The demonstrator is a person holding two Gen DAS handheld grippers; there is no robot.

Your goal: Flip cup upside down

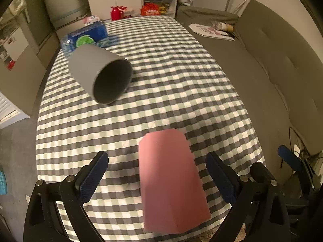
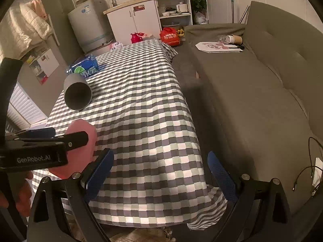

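A pink cup (image 1: 171, 179) stands bottom-up on the checked tablecloth (image 1: 171, 80), between the spread fingers of my left gripper (image 1: 157, 173), which is open and does not touch it. A grey cup (image 1: 101, 74) lies on its side farther back left, mouth toward me. In the right wrist view the pink cup (image 2: 86, 147) is partly hidden behind the left gripper's body (image 2: 40, 149), and the grey cup (image 2: 77, 93) lies beyond. My right gripper (image 2: 161, 171) is open and empty over the table's near right part.
A blue pack of bottles (image 1: 86, 36) lies behind the grey cup. A grey sofa (image 2: 252, 100) runs along the table's right side, with papers (image 2: 220, 47) on it. Cabinets (image 2: 133, 20) and a washing machine stand at the back. Cables (image 2: 310, 173) lie at right.
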